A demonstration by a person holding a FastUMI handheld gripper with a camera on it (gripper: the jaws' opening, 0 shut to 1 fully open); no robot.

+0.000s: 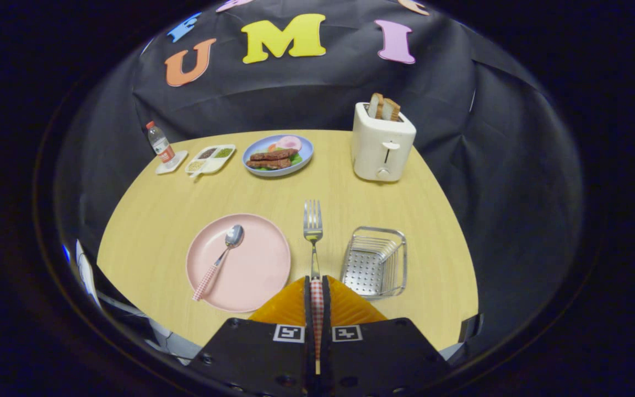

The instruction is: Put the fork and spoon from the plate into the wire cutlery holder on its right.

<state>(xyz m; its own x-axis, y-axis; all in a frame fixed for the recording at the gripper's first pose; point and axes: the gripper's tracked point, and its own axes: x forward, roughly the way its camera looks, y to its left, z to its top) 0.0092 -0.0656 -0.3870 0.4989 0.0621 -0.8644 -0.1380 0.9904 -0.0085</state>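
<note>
Gripper (pixel 316 286) jaws clamped on the checked handle of a silver metal fork (pixel 312 231), tines pointing ahead above the pale wooden tabletop (pixel 157 209). Round pink plate (pixel 262 264) just left, carrying a checked-handled silver spoon (pixel 224 255). Shiny wire cutlery holder (pixel 375 262) just right.

Your gripper (pixel 317 286) is clamped on the fork (pixel 312 229) by its checked handle, tines pointing ahead. The spoon (pixel 224 255) lies on the pink plate (pixel 257 270); the wire holder (pixel 375 262) sits right of it.
</note>
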